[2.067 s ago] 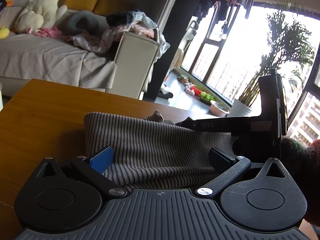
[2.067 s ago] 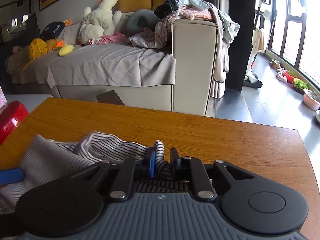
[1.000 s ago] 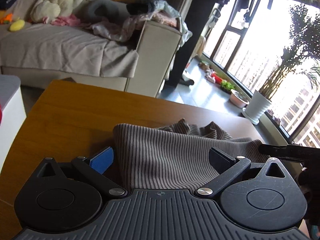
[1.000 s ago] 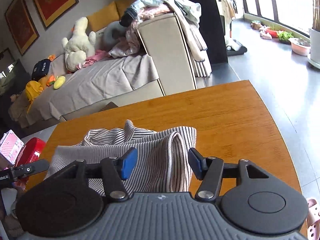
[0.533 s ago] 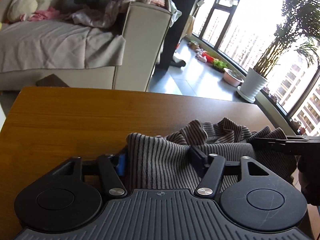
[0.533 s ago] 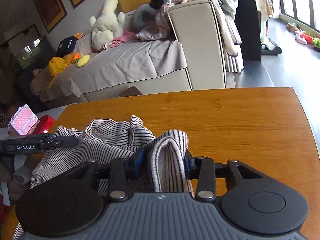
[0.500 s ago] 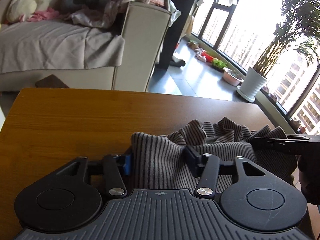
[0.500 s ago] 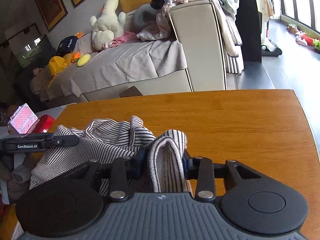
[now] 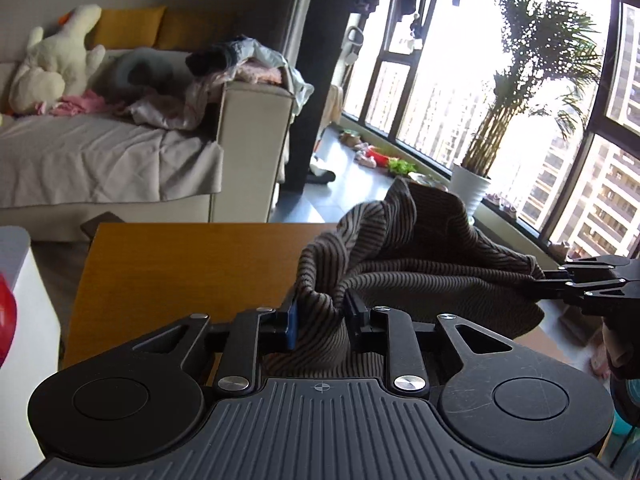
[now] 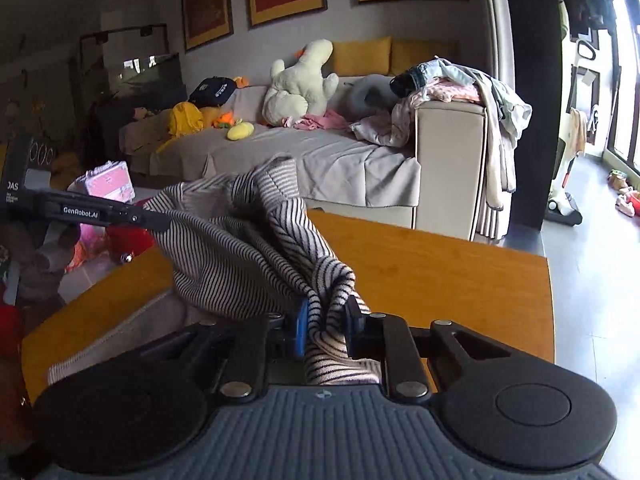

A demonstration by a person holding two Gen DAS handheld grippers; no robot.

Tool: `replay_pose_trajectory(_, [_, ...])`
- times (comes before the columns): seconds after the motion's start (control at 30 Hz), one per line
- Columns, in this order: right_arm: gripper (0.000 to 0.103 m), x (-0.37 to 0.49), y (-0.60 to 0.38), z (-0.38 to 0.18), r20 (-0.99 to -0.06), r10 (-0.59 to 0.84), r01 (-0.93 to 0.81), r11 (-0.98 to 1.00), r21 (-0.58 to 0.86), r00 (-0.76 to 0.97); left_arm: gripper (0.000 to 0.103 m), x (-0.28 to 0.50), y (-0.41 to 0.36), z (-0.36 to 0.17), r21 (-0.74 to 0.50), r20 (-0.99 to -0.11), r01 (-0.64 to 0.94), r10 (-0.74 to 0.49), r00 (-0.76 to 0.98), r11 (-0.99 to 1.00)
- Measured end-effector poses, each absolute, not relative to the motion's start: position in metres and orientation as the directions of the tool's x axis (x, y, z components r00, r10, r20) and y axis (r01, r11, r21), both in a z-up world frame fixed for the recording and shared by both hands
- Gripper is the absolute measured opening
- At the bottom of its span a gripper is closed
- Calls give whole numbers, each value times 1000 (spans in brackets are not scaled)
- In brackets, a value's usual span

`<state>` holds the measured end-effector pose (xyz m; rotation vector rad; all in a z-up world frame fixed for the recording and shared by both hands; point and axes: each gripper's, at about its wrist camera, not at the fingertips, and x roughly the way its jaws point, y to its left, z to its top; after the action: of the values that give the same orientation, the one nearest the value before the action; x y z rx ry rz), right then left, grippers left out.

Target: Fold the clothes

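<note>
Now both jaws are closing on the striped garment (image 9: 420,264), raised off the table (image 9: 192,264) since earlier.

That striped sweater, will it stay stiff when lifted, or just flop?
Probably floppy: the striped sweater sags and bunches between the closing left gripper and right gripper. It seems light, hanging from pinched folds. Its ribbed knit likely resists slipping.

Striped knit top (image 10: 240,264): black-and-white narrow stripes. Table (image 10: 440,276) is orange-brown wood. Black grippers, blue pad on one finger (image 10: 302,330); sofa (image 10: 320,160) grey-beige, yellow cushions (image 10: 360,56).
</note>
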<state>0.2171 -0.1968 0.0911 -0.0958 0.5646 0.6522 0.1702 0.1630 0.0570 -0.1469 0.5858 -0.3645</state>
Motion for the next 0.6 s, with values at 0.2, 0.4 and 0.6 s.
replay_pose_trajectory(0.2, [16, 166, -200, 51, -622, 485, -574, 816, 70, 614, 25, 122, 166, 26, -220, -602, 282, -357, 715, 934])
replay_pose_trajectory(0.4, [18, 144, -226, 43, -617, 445, -470, 872, 134, 649, 33, 90, 188, 14, -250, -601, 266, -364, 711, 931])
replay_pose_trajectory(0.6, [54, 154, -260, 43, -525, 541, -262, 817, 513, 658, 68, 91, 216, 41, -418, -473, 213, -411, 780, 883])
